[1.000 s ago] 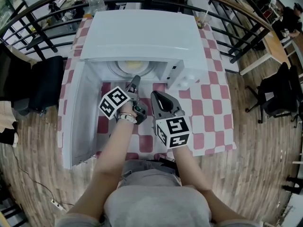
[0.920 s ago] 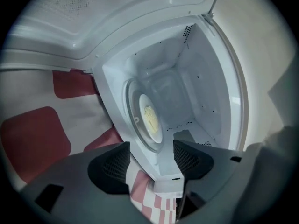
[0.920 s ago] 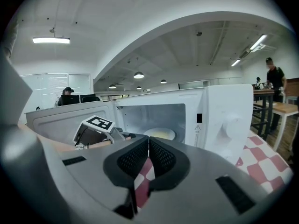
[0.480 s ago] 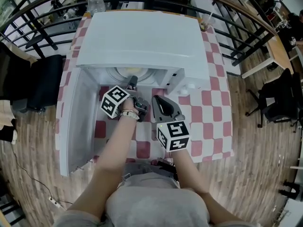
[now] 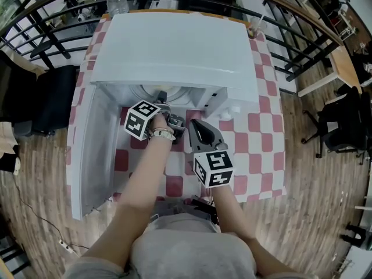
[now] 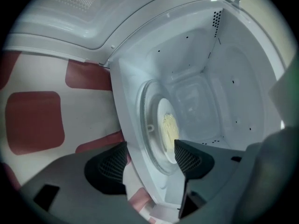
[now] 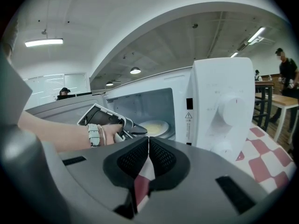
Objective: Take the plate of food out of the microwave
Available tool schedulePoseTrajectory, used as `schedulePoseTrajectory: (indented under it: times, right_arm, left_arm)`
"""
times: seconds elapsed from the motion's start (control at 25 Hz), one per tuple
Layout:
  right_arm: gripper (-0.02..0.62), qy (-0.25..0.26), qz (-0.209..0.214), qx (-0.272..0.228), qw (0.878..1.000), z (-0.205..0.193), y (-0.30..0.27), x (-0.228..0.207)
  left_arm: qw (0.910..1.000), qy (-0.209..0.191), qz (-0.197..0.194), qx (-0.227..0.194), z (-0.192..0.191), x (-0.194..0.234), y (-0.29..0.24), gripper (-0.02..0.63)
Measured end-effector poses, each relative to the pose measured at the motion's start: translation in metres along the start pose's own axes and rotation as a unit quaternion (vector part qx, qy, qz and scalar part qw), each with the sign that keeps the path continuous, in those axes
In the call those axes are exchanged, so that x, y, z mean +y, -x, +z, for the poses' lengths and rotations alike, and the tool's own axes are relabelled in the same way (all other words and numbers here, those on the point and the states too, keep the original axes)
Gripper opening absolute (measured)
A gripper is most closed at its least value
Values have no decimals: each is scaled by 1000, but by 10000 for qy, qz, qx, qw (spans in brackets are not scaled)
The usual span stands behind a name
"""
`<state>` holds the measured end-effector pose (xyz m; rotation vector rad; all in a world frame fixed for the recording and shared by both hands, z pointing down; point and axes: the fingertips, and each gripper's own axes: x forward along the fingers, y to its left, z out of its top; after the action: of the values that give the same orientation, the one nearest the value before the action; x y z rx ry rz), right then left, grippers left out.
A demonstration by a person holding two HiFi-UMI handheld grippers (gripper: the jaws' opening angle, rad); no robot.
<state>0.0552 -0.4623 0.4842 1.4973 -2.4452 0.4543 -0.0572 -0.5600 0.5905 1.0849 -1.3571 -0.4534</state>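
microwave (image 5: 174, 45) on red-checked tablecloth (image 5: 258, 150), wood floor (image 5: 325, 214), black railing (image 5: 302, 64); left gripper (image 6: 149, 158) fingers (image 6: 110, 167) apart, right gripper (image 7: 148, 155) fingers (image 7: 164, 157) together

We see wood-plank floor (image 5: 314, 214), black railing (image 5: 43, 36) round the checked-cloth table (image 5: 264, 138), black chair (image 5: 340, 121) at right, strip light (image 7: 44, 42) lit on a white ceiling (image 7: 140, 22).
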Motion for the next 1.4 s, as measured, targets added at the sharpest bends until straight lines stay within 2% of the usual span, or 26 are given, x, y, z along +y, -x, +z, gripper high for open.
schedulePoseTrajectory:
  times: [0.52, 0.8, 1.4]
  right_arm:
    - [26, -4, 16, 104, 9999, -5, -2, -5]
    - [26, -16, 17, 62, 10000, -3, -4, -5]
    - [26, 54, 21, -10, 10000, 2, 5, 4]
  left_arm:
    - [9985, 239, 497, -71, 2, 9, -14, 302]
    - [9982, 376, 459, 27, 2, 11, -13, 302]
    - [9966, 764, 216, 226, 0, 14, 2, 227]
